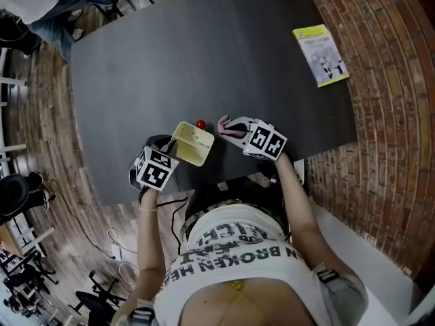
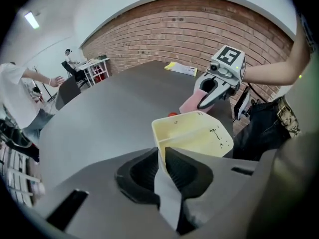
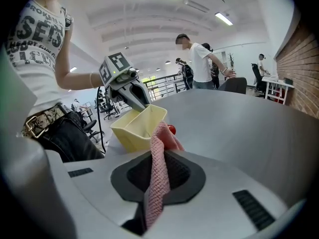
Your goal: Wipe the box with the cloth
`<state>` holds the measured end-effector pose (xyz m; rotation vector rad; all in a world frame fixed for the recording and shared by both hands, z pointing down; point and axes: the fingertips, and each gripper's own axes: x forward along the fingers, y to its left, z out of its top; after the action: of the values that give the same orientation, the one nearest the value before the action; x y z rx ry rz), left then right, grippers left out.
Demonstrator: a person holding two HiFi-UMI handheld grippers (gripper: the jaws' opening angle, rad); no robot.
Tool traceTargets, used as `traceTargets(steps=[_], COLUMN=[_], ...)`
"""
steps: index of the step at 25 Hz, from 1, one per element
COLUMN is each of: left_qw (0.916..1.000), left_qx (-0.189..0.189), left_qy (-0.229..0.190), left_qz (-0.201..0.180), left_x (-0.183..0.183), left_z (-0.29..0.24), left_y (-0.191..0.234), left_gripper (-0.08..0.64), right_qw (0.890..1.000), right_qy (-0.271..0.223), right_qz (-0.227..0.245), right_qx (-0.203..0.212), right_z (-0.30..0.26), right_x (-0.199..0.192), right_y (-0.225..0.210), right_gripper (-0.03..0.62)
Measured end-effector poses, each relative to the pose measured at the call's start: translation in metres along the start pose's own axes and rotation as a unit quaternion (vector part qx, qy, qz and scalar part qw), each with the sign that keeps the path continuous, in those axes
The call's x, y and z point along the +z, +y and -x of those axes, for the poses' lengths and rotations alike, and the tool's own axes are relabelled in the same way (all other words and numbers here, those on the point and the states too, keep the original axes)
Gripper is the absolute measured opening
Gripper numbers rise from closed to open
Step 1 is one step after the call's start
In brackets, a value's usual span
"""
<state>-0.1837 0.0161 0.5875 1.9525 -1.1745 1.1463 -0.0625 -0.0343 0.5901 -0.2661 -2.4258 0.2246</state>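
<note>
A pale yellow open box (image 1: pixel 193 143) stands near the front edge of the dark table (image 1: pixel 204 53). My left gripper (image 1: pixel 170 149) is shut on the box's near wall; in the left gripper view both pads clamp that thin wall (image 2: pixel 162 156). My right gripper (image 1: pixel 228 125) hovers just right of the box, shut on a pink cloth (image 3: pixel 159 168) that hangs out past its jaws. A small red ball (image 1: pixel 200 123) lies on the table just behind the box. In the right gripper view the box (image 3: pixel 137 128) is close in front of the cloth, with the left gripper (image 3: pixel 144 103) on its far side.
A yellow-green booklet (image 1: pixel 321 54) lies at the table's far right corner. Brick floor surrounds the table. People stand and office chairs sit beyond the table's far left (image 1: pixel 34 5). The table's front edge runs just below both grippers.
</note>
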Motion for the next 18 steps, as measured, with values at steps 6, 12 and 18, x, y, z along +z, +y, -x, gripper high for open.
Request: traceTargets(steps=[6, 12, 18], left_qw=[0.9993, 0.9981, 0.9985], left_qx=[-0.003, -0.005, 0.0], left_qy=[-0.007, -0.009, -0.017], left_qz=[-0.036, -0.06, -0.053], left_x=[0.014, 0.025, 0.025], left_z=[-0.01, -0.016, -0.016], left_y=[0.012, 0.013, 0.013], left_gripper=[0.021, 0.018, 0.018], right_qw=[0.999, 0.993, 0.992], right_qy=[0.013, 0.062, 0.065], right_qz=[0.021, 0.068, 0.086], right_qx=[0.043, 0.072, 0.062], right_z=[-0.012, -0.037, -0.045], right_x=[-0.002, -0.01, -0.009], right_y=[0.006, 0.015, 0.01], right_gripper=[0.018, 0.017, 0.017])
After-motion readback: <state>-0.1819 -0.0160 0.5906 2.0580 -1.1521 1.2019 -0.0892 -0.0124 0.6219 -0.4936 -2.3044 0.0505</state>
